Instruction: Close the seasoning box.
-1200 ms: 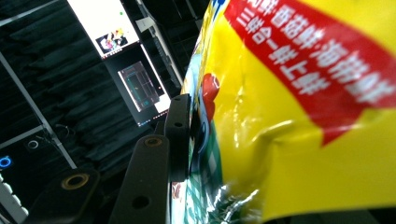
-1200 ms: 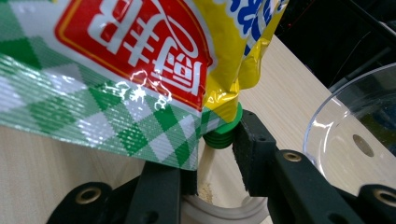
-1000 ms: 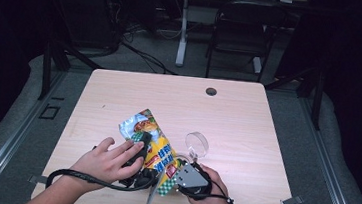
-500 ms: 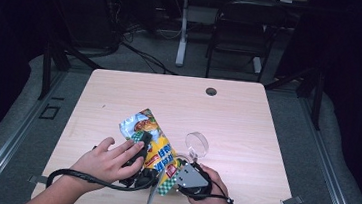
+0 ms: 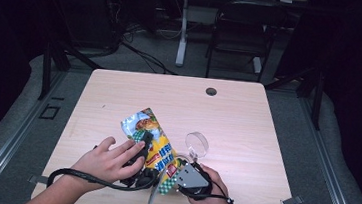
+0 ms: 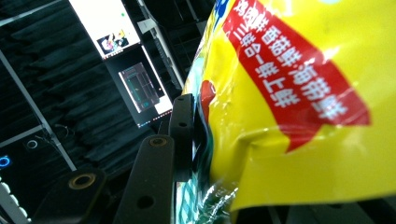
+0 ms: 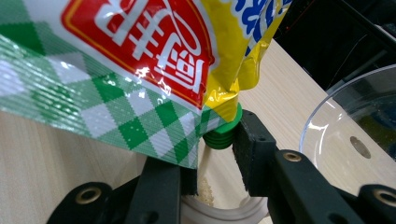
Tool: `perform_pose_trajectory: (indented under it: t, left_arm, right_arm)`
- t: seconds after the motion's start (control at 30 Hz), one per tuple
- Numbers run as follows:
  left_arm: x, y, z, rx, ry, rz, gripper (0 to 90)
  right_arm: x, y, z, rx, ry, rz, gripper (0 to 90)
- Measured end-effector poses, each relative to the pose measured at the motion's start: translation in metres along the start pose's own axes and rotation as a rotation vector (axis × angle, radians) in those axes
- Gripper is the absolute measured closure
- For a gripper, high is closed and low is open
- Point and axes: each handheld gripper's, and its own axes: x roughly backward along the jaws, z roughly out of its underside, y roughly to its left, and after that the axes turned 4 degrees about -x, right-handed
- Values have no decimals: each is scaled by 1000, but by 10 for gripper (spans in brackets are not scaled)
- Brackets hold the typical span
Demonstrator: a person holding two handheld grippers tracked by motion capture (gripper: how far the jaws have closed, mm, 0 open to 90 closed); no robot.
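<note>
Glossy yellow crinkled foil pouch (image 5: 152,144) with green-check end, ribbed green spout (image 7: 223,133) pinched in right gripper (image 7: 219,154); left gripper (image 6: 196,135) clamps pouch body, both part-open.

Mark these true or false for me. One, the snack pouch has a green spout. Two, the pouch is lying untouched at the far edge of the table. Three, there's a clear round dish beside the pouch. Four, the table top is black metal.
1. The pouch has a green spout: true. The spout sits between the jaws of the right hand-held gripper.
2. Untouched at the far edge: false. It is near the person's edge, and the left hand-held gripper is clamped on it.
3. A clear round dish beside it: true.
4. Black metal table: false. Its top is light wood.
</note>
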Motion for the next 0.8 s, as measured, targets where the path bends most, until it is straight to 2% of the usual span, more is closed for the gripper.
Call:
perform_pose_trajectory:
  t: [0.07,0.1,0.2,0.8]
  left_arm:
    - [0,0,0,2,-3,-2,718]
    - [-1,0,0,10,-3,12,718]
    - [-1,1,-1,-6,-7,-9,718]
    - [0,1,-2,3,-8,3,729]
  right_arm:
    - [0,0,0,2,1,0,717]
    - [0,0,0,3,3,0,718]
    - [0,0,0,6,5,1,718]
    - [0,1,0,14,1,0,718]
